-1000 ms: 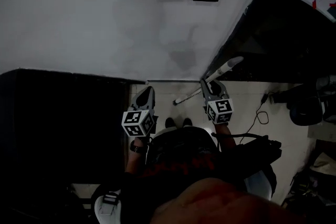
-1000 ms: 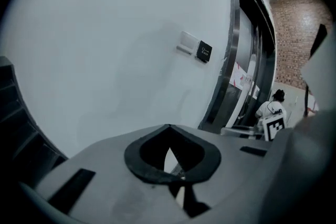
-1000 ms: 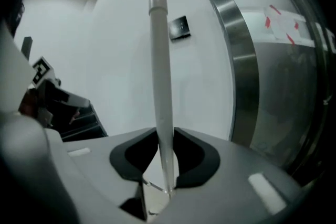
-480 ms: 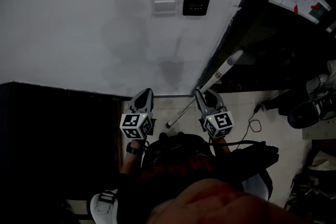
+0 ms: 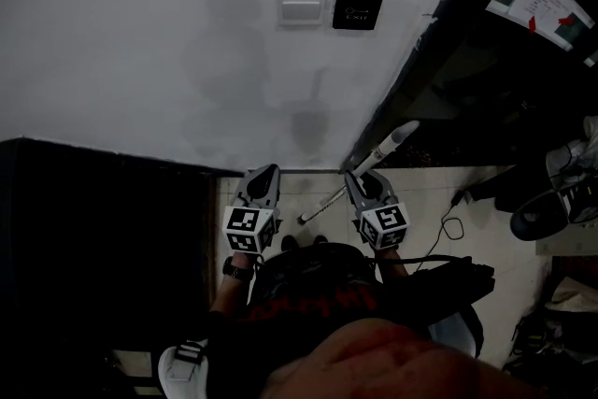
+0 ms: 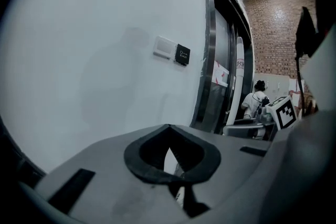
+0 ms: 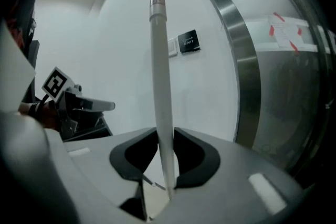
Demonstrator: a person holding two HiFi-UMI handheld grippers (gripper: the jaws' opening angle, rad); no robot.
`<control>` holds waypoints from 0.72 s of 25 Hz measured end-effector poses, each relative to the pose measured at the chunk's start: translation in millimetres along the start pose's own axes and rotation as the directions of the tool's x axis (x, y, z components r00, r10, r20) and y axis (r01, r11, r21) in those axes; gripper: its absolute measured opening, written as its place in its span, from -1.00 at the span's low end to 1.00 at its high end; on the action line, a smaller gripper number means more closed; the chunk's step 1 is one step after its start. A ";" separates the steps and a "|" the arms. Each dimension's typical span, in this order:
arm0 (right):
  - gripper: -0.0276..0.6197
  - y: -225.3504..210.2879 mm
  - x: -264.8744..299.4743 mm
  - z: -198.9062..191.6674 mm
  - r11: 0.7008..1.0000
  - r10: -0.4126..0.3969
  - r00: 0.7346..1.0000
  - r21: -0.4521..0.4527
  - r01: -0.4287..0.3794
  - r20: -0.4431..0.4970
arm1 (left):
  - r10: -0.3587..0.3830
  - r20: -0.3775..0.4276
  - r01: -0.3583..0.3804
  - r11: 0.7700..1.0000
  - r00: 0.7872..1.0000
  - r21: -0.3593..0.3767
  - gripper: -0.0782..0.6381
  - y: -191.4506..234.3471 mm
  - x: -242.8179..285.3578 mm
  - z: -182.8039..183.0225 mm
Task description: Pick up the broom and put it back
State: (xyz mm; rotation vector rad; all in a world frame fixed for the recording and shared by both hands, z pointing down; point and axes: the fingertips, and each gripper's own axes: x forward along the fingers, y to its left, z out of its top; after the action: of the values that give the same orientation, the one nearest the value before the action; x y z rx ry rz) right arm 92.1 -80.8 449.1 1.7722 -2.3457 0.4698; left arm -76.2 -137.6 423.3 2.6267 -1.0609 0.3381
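Observation:
The broom's white handle [image 5: 397, 137] slants up from the floor toward the corner where the wall meets the dark door frame. My right gripper [image 5: 360, 178] is shut on it. In the right gripper view the handle [image 7: 160, 60] stands upright, pinched between the black pads of that gripper [image 7: 165, 136]. The broom's head is hidden. To the left, apart from the handle, my left gripper [image 5: 264, 173] points at the wall. In its own view the left gripper [image 6: 169, 128] has its pads together and holds nothing.
A white wall [image 5: 187, 33] ahead bears a white switch plate [image 5: 302, 7] and a black plate [image 5: 356, 11]. A metal-framed glass door [image 5: 411, 79] stands at the right, a dark cabinet [image 5: 103, 229] at the left. A cable [image 5: 450, 221] lies on the floor.
My right gripper has risen a little with the broom handle, which now stands closer to the door frame. My left gripper has rolled and shifted slightly toward the wall.

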 end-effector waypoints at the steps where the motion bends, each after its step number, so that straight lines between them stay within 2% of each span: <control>1: -0.63 -0.6 4.8 -11.4 1.000 0.002 1.000 -0.002 -0.002 -0.023 | 0.002 -0.003 -0.002 1.000 1.000 0.000 -0.78 0.0 -1.4 -1.4; 2: -0.63 -1.4 10.1 -24.3 1.000 0.000 0.999 0.000 0.000 -0.048 | 0.006 -0.008 -0.006 1.000 1.000 -0.013 -0.77 1.2 -3.5 -3.7; 4: -0.63 -5.3 21.4 -52.4 0.999 -0.017 0.995 0.028 0.020 -0.101 | 0.026 -0.024 -0.028 0.996 0.999 -0.088 -0.77 8.2 -8.4 -10.5; 6: -0.62 -10.1 33.3 -81.7 0.997 -0.042 0.987 0.063 0.053 -0.155 | 0.065 -0.052 -0.073 0.983 0.997 -0.167 -0.77 18.2 -13.5 -20.0; 7: -0.62 -11.5 39.4 -98.1 0.995 -0.050 0.982 0.073 0.064 -0.185 | 0.089 -0.072 -0.101 0.979 0.993 -0.180 -0.77 22.7 -17.0 -26.6; 10: -0.63 -11.1 60.0 -153.0 0.996 -0.023 0.960 0.072 0.045 -0.278 | 0.146 -0.120 -0.162 0.976 0.982 -0.144 -0.77 28.1 -29.7 -43.2; 14: -0.64 -26.0 90.7 -213.6 0.999 -0.001 0.935 0.042 0.017 -0.356 | 0.193 -0.104 -0.205 0.971 0.976 -0.126 -0.77 27.2 -41.1 -43.6; 18: -0.64 -50.0 122.1 -278.4 0.999 -0.019 0.899 0.022 0.032 -0.437 | 0.269 -0.159 -0.289 0.950 0.950 -0.119 -0.77 29.0 -51.8 -59.4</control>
State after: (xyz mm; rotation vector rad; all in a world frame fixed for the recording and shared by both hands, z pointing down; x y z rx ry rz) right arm 89.5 -107.8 756.0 1.5100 -2.0063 0.8074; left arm -139.3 -103.8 467.1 2.2924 -1.3576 0.4822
